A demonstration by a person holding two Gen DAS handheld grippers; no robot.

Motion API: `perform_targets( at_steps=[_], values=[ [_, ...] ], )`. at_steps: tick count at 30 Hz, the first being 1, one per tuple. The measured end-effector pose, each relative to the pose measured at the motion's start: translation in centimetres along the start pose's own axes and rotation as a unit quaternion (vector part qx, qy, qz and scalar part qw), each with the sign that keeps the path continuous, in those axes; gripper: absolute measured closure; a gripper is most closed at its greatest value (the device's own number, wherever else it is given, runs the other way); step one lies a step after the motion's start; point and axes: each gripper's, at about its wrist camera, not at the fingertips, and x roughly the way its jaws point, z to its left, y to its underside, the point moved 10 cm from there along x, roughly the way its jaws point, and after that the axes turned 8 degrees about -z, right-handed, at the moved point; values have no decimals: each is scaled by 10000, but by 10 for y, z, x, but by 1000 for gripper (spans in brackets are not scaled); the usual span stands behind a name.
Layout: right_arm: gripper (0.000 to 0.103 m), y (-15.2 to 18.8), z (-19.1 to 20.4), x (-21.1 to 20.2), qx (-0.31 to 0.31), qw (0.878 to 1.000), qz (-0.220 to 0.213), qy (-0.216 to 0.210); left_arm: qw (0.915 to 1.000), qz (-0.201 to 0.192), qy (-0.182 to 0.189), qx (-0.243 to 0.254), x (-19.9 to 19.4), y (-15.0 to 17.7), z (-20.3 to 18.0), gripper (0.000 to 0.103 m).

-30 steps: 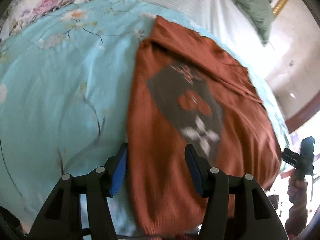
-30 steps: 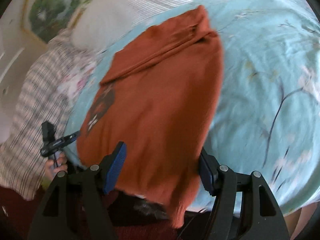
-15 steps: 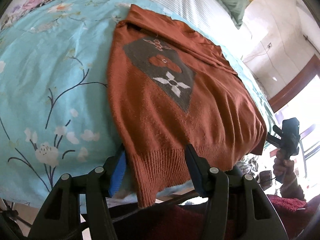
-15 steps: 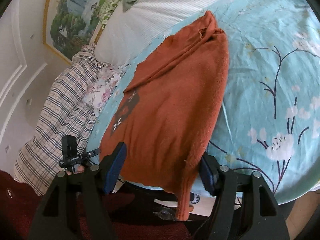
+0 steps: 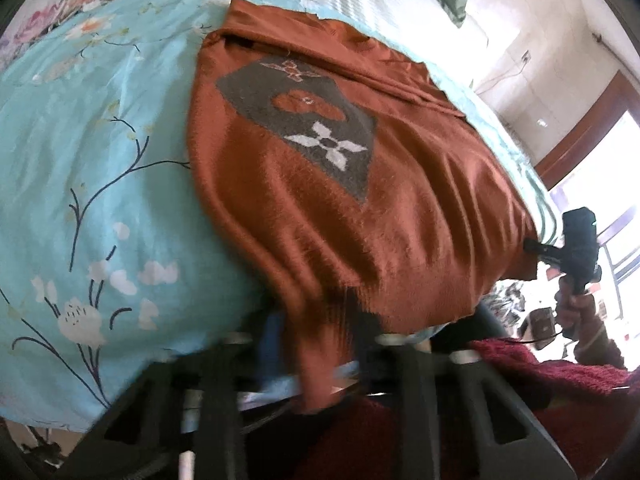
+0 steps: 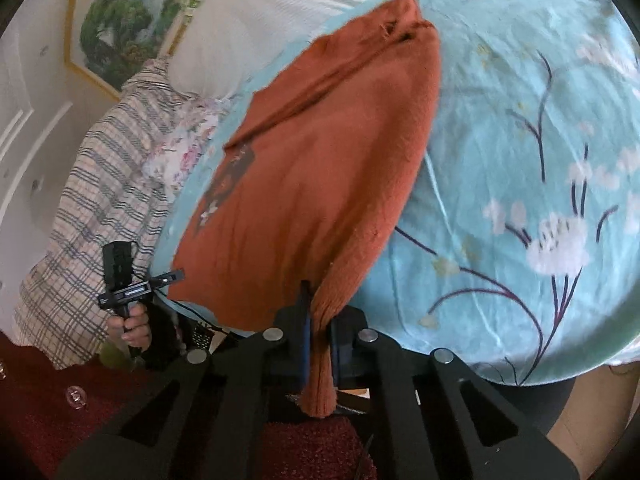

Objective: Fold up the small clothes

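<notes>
A rust-orange knit sweater with a grey diamond patch and white flower motif lies flat on a light blue floral bedspread, its hem hanging over the near bed edge. My left gripper is closed on the left hem corner, blurred by motion. In the right wrist view the sweater runs away from me, and my right gripper is shut on the right hem corner, with the hem bunched between the blue pads.
White striped bedding and pillows lie beyond the sweater. A plaid blanket lies at the bed's left side. A painting hangs on the wall. Dark red carpet lies below the bed edge.
Both grippers were open astride the hem corners and have now closed on them. The cameras have drawn back toward the bed's near edge.
</notes>
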Motion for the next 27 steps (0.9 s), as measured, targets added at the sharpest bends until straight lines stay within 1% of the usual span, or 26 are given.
perform_targets(
  at_steps=[1,4,7,11,13,14,16,18,22,24,27],
  values=[
    [95,-3,3,-3,-14,10000,-57,-56,10000,12,1,-36,-1,1,1,93],
    [95,-20,14,-16,21,9988,-349,-354,9995,-196,20,-247,-13,-2,4,95],
    [95,-40,27,-28,16,9962,-646,-589,9978,-493,51,-436,-28,-10,2,96],
    [95,-74,42,-35,-73,9918,-1023,-760,9926,-1060,208,-553,-55,-39,-10,96],
    [95,-89,43,-32,-114,9910,-1123,-721,9893,-1327,258,-555,-66,-57,-16,97],
    [95,-98,42,-30,-147,9904,-1191,-678,9863,-1517,293,-573,-72,-71,-18,98],
    [95,-117,39,-24,-163,9892,-1315,-623,9825,-1728,333,-615,-76,-93,-21,98],
    [95,-142,33,-15,-192,9881,-1447,-478,9775,-1988,343,-617,-77,-121,-23,98],
    [95,-191,23,4,-311,9862,-1614,-189,9725,-2237,252,-595,-62,-171,-22,98],
    [95,-217,15,16,-246,9854,-1683,-65,9708,-2308,156,-635,-49,-200,-18,98],
    [95,-255,-4,34,-141,9839,-1766,244,9680,-2400,-35,-731,-31,-241,-8,98]
  ],
)
